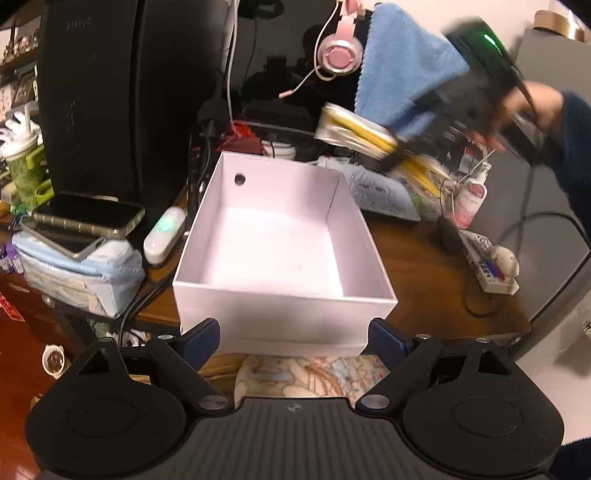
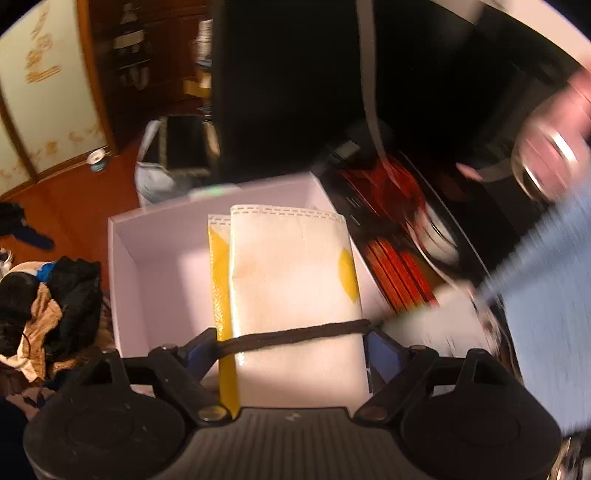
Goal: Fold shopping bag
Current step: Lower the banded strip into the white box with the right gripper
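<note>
Left wrist view: left gripper (image 1: 293, 338) at bottom centre, fingers spread wide, nothing between them. White box (image 1: 280, 236) mid-frame on the wooden desk (image 1: 424, 266). Upper right, blurred: right gripper (image 1: 391, 146) carrying the folded shopping bag (image 1: 354, 133).

Right wrist view: right gripper (image 2: 295, 347) pinching the folded white-and-yellow bag (image 2: 291, 280), centre frame, above the box (image 2: 147, 280); black cord (image 2: 295, 334) crosses it.

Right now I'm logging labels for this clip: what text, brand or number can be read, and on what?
None reads clearly.
Pink bottle: red label, too blurred.
White strip: print too small.
Dark speaker: faint marking, unreadable.
Folded shopping bag: no lettering visible.
White box: blank.
</note>
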{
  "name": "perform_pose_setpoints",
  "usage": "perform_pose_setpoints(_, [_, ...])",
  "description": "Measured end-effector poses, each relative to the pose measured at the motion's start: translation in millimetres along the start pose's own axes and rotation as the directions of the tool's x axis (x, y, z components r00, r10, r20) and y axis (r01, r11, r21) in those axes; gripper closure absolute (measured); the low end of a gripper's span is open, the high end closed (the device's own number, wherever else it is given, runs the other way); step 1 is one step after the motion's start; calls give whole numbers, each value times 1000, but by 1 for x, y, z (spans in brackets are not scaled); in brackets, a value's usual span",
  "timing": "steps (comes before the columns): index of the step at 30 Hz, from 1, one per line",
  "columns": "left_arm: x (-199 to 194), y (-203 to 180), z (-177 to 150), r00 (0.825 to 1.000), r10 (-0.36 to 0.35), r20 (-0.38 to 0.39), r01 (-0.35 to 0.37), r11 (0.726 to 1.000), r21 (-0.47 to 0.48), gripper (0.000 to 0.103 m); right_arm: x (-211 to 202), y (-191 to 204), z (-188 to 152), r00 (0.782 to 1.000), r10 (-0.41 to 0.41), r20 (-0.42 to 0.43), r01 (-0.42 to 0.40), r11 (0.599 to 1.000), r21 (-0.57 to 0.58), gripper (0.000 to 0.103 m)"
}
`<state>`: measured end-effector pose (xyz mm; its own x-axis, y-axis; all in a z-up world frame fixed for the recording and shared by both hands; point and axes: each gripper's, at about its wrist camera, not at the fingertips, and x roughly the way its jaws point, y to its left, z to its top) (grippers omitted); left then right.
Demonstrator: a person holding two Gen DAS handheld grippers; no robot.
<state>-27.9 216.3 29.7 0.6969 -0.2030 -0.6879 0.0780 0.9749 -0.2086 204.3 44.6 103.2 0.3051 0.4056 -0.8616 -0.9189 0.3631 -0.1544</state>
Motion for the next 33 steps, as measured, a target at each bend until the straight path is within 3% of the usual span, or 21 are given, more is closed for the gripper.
perform_pose_setpoints(3, [-2, 8, -7, 1000, 16, -10, -17, 999, -28, 15, 37, 22, 35, 999, 25, -43, -26, 999, -44, 18])
perform_pose_setpoints(6, [-6, 15, -15, 998, 58, -4, -58, 997, -42, 15, 83, 42, 48, 992, 66, -112, -75, 994, -75, 18])
perform_pose_setpoints(11, [-7, 29, -22, 997, 75, -21, -76, 993, -91, 15, 153, 60, 44, 970, 123, -209, -144, 985, -90, 18])
perform_pose_setpoints(16, [-5, 34, -24, 998, 64, -23, -66, 994, -92, 15, 188, 71, 31, 951, 160, -265, -193, 976, -105, 18])
perform_pose_setpoints(23, [1, 36, -24, 999, 39, -27, -41, 996, -81, 15, 194, 77, 26, 929, 209, -306, -250, 963, -100, 16])
perform_pose_setpoints(26, [5, 37, -23, 999, 28, -32, -30, 996, -84, 15, 188, 77, 24, 919, 236, -316, -275, 958, -84, 8])
perform_pose_setpoints(32, [7, 39, -25, 1000, -5, -30, 2, 995, -104, 15, 159, 64, 25, 925, 267, -271, -294, 954, -63, 7])
perform_pose_setpoints(33, [7, 39, -25, 1000, -5, -31, 2, 995, -103, 15, 153, 59, 26, 930, 264, -254, -288, 956, -59, 13])
